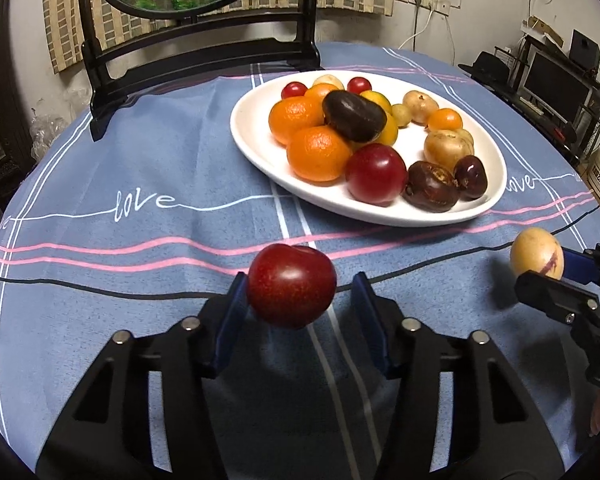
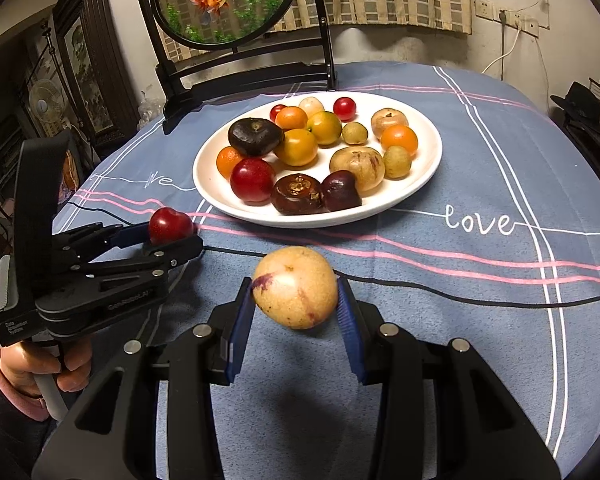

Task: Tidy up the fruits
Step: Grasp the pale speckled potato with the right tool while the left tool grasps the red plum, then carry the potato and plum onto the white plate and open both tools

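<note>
Fruit sits between the pads of both tools. The left tongs (image 1: 300, 285) stand apart around a red plum (image 1: 292, 292). The pad on the left of that view touches its skin, while a sliver of blue tablecloth (image 1: 140, 152) shows between the plum and the other pad. The plum's underside is hidden, so I cannot tell whether it rests on the cloth or hangs just above it.

The right tongs (image 2: 295, 286) are clamped on a yellow fruit (image 2: 296, 292) streaked with purple. Both blue pads press its sides, and its shadow falls on the cloth below, so it is clear of the table. In the left wrist view these tongs enter from the right edge, which cuts them off; only the fingertips and half of the yellow fruit show.

Ahead of both pairs of tips, near but apart from them, lies a white oval plate (image 1: 252, 120) heaped with fruit: oranges, small red and yellow ones, dark brown ones, and pale ones. Several are stacked, so those underneath are partly covered and cannot be counted surely.

From the right wrist view, the left tongs lie to the left of the right tongs, with the plum at their tips. A hand (image 2: 40, 368) in a pink sleeve grips the handle, half hidden by the tool's body. Beyond the plate stands a dark frame holding a round pane, cropped at the top.
</note>
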`<action>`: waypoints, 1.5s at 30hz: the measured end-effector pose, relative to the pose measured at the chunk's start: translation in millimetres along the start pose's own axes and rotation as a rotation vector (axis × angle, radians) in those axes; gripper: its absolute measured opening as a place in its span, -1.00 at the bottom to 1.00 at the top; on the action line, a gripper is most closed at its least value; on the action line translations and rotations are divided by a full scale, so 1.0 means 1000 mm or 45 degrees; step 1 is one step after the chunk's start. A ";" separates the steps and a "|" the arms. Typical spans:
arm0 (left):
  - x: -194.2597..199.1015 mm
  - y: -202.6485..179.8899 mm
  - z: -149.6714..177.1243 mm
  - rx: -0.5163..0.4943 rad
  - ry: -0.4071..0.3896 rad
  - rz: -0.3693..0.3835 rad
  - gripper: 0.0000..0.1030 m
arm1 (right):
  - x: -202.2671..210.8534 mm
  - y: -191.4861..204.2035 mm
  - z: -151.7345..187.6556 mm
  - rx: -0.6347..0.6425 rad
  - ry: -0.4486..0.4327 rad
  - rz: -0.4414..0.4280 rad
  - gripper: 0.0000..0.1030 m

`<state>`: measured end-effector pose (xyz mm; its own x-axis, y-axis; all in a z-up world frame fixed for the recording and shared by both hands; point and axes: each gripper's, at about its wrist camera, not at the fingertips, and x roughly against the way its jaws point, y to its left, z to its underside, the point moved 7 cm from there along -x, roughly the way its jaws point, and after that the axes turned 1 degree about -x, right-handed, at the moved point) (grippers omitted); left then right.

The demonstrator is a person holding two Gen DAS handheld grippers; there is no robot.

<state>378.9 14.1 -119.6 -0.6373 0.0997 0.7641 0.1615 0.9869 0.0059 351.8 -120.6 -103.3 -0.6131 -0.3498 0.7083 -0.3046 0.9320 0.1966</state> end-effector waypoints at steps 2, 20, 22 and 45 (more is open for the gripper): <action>-0.001 0.001 0.000 -0.004 -0.003 -0.016 -0.05 | 0.000 0.000 0.001 -0.001 0.001 0.002 -0.20; 0.011 0.001 0.011 0.050 -0.003 -0.015 -0.18 | -0.003 -0.006 0.014 -0.016 0.035 0.028 -0.20; 0.017 -0.002 0.014 0.067 -0.005 0.002 -0.18 | 0.001 -0.004 0.019 0.000 0.037 0.024 -0.20; 0.044 -0.026 -0.115 0.056 -0.213 0.096 -0.18 | 0.034 -0.030 -0.092 -0.053 -0.354 -0.033 -0.20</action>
<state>433.3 -21.8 -12.2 -0.7418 0.1898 0.6432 0.1830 0.9800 -0.0781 406.9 -151.9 -22.8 -0.7838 -0.3811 0.4904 -0.2962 0.9234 0.2443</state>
